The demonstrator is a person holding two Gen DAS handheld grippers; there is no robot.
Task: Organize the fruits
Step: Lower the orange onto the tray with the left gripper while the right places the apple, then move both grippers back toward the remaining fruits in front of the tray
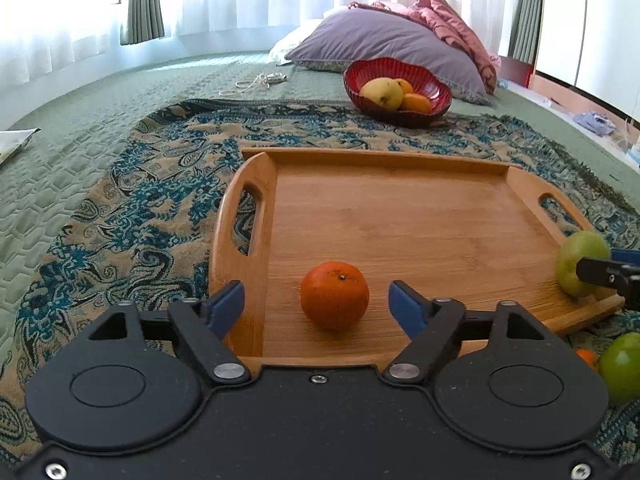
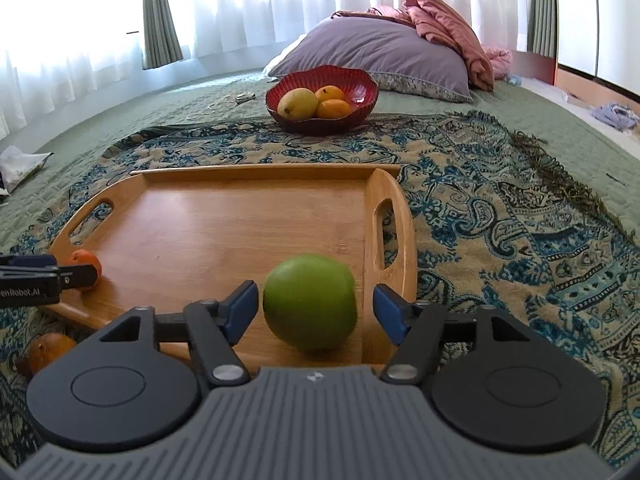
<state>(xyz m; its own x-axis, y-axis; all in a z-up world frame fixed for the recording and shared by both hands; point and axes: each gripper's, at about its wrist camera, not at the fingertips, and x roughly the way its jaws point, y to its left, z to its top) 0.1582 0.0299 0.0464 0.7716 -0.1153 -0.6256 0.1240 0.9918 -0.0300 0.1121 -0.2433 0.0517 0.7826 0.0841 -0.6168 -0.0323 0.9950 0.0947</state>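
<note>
A: Left tongs (image 1: 316, 300) stand wide apart, holding nothing. The orange (image 1: 334, 295) sits between the blue pads on the wooden tray (image 1: 400, 208), near its front edge, with a clear gap on each side.

B: Right tongs (image 2: 316, 312)?

A: Also apart and empty. The green apple (image 2: 310, 302) sits between them at the tray's front right corner. Left pad is close to the skin; cannot tell if it touches. Right pad stands clear.

B: Why there?

A: Judgement: the tray is where the fruit is being collected, one piece per side so the tongs don't cross. Whether they are arriving or leaving cannot be told.

B: Other fruit?

A: Red bowl (image 2: 322, 98) on the bed beyond holds a mango and oranges. Another green fruit (image 1: 622, 368) lies on the patterned cloth (image 2: 500, 216) beside the tray.
</note>
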